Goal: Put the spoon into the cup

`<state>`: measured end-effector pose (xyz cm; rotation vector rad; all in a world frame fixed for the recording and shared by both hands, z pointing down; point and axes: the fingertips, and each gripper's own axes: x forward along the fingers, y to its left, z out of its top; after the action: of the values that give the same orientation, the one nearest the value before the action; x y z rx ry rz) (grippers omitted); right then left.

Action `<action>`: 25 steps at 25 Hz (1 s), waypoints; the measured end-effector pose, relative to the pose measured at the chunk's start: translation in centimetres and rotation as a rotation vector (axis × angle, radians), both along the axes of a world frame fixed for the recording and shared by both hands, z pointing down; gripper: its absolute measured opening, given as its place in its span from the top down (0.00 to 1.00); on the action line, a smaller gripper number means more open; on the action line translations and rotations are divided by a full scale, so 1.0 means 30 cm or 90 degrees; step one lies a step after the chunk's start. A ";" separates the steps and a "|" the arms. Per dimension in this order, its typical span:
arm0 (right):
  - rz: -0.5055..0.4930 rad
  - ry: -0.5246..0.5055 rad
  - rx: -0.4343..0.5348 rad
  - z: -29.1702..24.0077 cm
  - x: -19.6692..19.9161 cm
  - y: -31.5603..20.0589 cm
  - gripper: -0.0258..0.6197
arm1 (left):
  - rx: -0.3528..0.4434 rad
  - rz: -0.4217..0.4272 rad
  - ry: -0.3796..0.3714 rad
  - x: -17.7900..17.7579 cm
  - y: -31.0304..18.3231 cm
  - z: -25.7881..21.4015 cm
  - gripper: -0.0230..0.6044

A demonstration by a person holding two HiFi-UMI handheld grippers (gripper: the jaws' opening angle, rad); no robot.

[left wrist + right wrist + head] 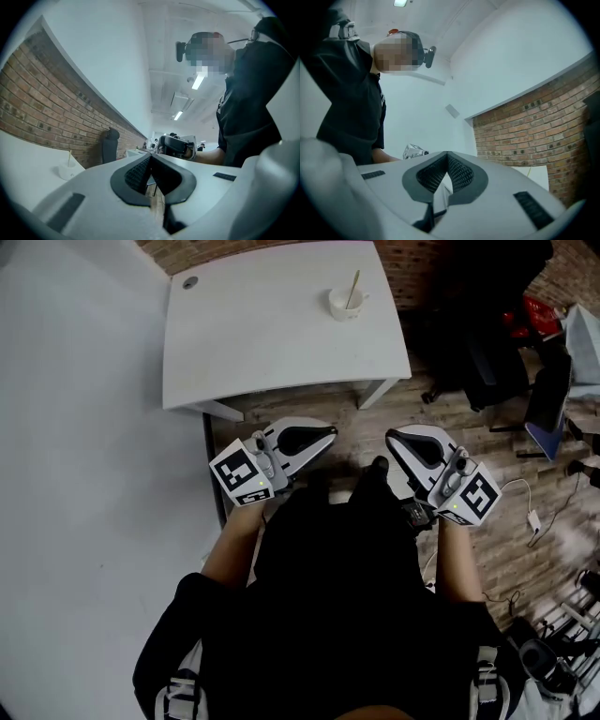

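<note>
Both left gripper (151, 163) and right gripper (447, 161) show closed, empty jaws in their own views; the head view adds the spoon (353, 287) standing in the cup (344, 307) on the table (253, 334), well apart.

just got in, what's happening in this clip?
A person holds the left hand-held gripper and the right hand-held gripper close to the body, both shut and empty, short of the white table. The spoon already stands in the cup on the table's far side.
</note>
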<state>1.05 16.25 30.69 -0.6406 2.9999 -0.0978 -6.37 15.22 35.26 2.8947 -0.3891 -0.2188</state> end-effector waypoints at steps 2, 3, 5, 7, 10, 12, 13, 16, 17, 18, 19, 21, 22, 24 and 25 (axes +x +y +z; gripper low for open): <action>0.003 0.008 -0.007 0.014 -0.031 0.037 0.95 | 0.003 0.012 0.004 -0.020 0.026 0.004 0.94; 0.003 0.012 -0.007 0.018 -0.040 0.054 0.95 | 0.006 0.017 0.006 -0.024 0.038 0.003 0.94; 0.001 0.016 -0.005 0.020 -0.046 0.081 0.95 | 0.013 0.024 0.010 -0.023 0.060 -0.001 0.94; -0.002 0.019 -0.006 0.021 -0.037 0.100 0.95 | 0.018 0.029 0.009 -0.012 0.083 -0.012 0.94; -0.007 0.024 -0.005 0.018 -0.013 0.109 0.95 | 0.011 0.034 0.008 0.017 0.111 -0.032 0.94; -0.011 0.025 0.006 0.002 -0.008 0.123 0.95 | -0.017 0.044 0.020 0.046 0.128 -0.034 0.94; -0.014 0.026 0.013 -0.005 -0.006 0.138 0.95 | -0.033 0.053 0.027 0.066 0.138 -0.029 0.94; -0.013 0.029 0.025 0.000 0.026 0.195 0.95 | -0.054 0.081 0.036 0.147 0.172 -0.015 0.94; -0.008 0.027 0.023 0.006 0.051 0.213 0.95 | -0.054 0.088 0.038 0.174 0.183 -0.018 0.94; -0.003 0.020 0.018 0.012 0.082 0.229 0.95 | -0.053 0.095 0.042 0.198 0.195 -0.023 0.94; 0.003 0.012 0.009 0.020 0.117 0.243 0.95 | -0.054 0.099 0.045 0.218 0.208 -0.026 0.94; 0.013 0.000 -0.006 0.039 0.178 0.270 0.95 | -0.062 0.100 0.043 0.243 0.233 -0.018 0.94; 0.017 -0.002 -0.010 0.047 0.201 0.281 0.95 | -0.065 0.097 0.036 0.249 0.244 -0.010 0.94; 0.023 -0.006 -0.007 0.053 0.237 0.290 0.95 | -0.065 0.090 0.024 0.257 0.254 -0.005 0.94; 0.025 -0.009 -0.004 0.052 0.251 0.289 0.95 | -0.063 0.086 0.020 0.263 0.254 -0.006 0.94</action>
<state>8.58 24.94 32.25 -0.6956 2.9725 -0.1082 1.52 22.86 35.08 2.8029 -0.1913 -0.2153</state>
